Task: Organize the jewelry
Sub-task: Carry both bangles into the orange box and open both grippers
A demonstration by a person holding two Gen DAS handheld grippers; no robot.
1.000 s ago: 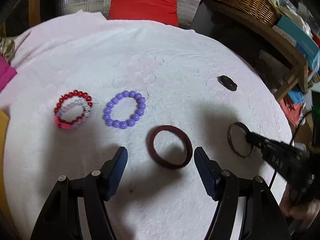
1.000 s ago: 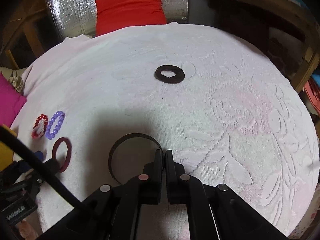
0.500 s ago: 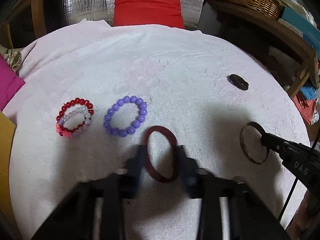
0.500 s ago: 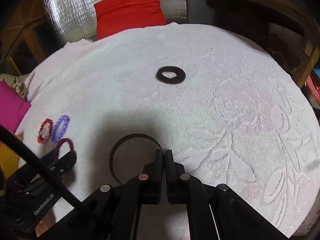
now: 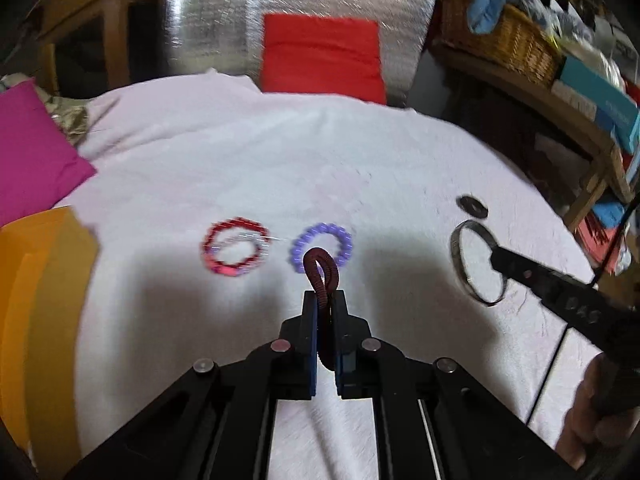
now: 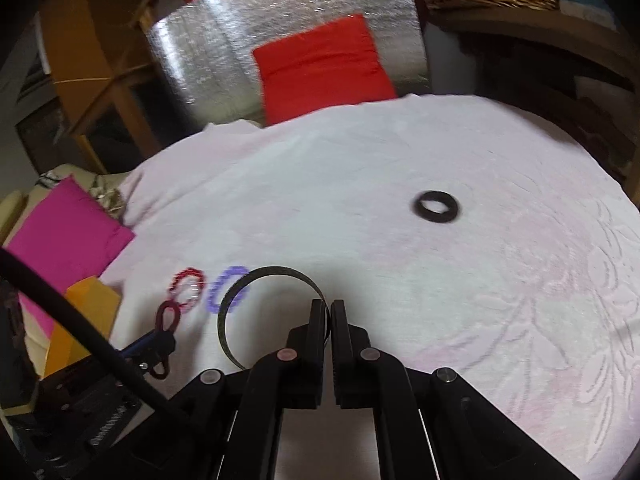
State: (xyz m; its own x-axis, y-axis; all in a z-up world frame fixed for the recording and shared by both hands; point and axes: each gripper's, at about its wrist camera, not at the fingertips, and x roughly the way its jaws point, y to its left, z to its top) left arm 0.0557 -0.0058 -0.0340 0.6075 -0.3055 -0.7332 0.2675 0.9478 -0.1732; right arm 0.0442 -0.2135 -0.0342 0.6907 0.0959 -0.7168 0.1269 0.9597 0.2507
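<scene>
Maroon bangle [image 5: 320,276]: squeezed into a narrow loop between the blue pads of the left gripper [image 5: 325,300], clear of the cloth; in the right wrist view it shows at 8 o'clock [image 6: 168,318].
Left gripper: clenched on the maroon bangle.
Thin dark bangle [image 6: 240,288]: pinched at its rim by the right gripper [image 6: 329,312], standing on edge; in the left wrist view it hangs at 3 o'clock [image 5: 460,256].
Right gripper: clamped on the thin dark bangle.
Purple bead bracelet [image 5: 322,246]: flat on the cloth, just behind the maroon loop, at 12 o'clock from the left gripper's tips.
Red and white bead bracelets [image 5: 234,248]: stacked together, at 9 o'clock of the purple one, near it.
Black ring [image 6: 436,207]: alone on the cloth at 1 o'clock from the right gripper, well apart from the beads.
White cloth [image 6: 360,168]: embossed, covers the whole surface.
Red cushion [image 5: 320,56]: at 12 o'clock beyond the cloth, against silver foil [image 5: 224,16].
Person's hand [image 5: 592,412]: at 4 o'clock in the left wrist view, on the right gripper's handle.
</scene>
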